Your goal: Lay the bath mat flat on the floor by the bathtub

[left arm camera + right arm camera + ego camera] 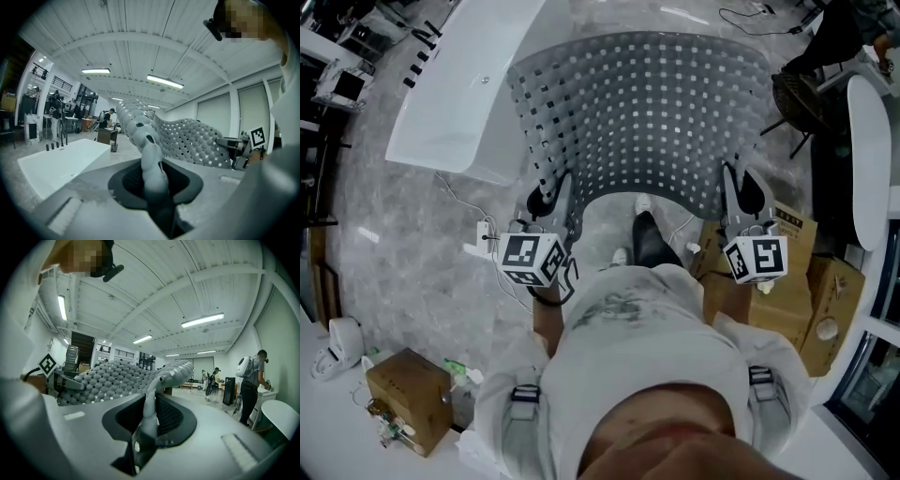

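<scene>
pinched in the left gripper: the near left corner of the bath mat, clamped between jaws drawn narrow, with the rubbery edge squeezed upright between the pads. likewise in the right gripper: the near right corner, gripped by jaws almost together around a standing fold of mat.

stretching away ahead of both tools in a broad grey arch, bumpy and pierced with rows of small square holes. curving away from the body along the near edge between the two grips, with a dark shoe below that gap. lifted clear of the floor at the gripped corners; impossible to say whether touching down at the far edge.

ahead and to the left of the left gripper: the white bathtub, just beside the mat's left edge and slightly overlapped by it in the head view. just outside and behind the right gripper: stacked cardboard boxes. further back and to the left of the left gripper: another cardboard box.

held side by side and well apart, both tools pointing roughly level.
</scene>
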`<state>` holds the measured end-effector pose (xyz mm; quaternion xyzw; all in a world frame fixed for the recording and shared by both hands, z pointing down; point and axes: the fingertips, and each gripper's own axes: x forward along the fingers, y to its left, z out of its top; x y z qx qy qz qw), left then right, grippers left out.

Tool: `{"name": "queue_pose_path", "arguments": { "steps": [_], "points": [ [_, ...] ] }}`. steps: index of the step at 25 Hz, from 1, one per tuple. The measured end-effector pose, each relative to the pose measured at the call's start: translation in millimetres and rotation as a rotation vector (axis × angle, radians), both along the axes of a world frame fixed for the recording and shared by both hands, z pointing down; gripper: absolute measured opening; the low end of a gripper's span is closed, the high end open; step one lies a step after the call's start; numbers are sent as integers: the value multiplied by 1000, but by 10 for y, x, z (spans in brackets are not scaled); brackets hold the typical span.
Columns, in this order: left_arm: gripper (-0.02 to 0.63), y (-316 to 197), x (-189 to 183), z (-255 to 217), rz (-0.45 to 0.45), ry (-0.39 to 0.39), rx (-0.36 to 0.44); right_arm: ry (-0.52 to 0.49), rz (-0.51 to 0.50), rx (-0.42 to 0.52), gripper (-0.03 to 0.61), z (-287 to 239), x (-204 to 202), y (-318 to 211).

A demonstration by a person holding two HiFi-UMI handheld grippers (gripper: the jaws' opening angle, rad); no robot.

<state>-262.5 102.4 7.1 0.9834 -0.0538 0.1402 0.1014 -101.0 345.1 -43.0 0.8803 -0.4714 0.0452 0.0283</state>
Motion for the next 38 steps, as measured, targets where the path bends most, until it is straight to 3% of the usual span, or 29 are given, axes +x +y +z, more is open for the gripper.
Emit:
{"name": "queue_pose_path", "arguments": {
  "steps": [16,22,25,31,38],
  "points": [
    [77,142,-10,-242,-49,-8,5,-7,-57,6,67,-235,98,65],
    [77,759,-958,-113,-23,13,19,15,-34,20,67,-109,-913,713],
    [77,747,-984,-91,-21,15,10,17,-34,13,67,-98,-936,698],
    [77,935,-1340,-27,5,12,12,20,-11,9,67,-69,-1360,957],
    [77,804,-1145,20,29,26,14,39,25,2,67,-38,-1202,923]
  ]
}}
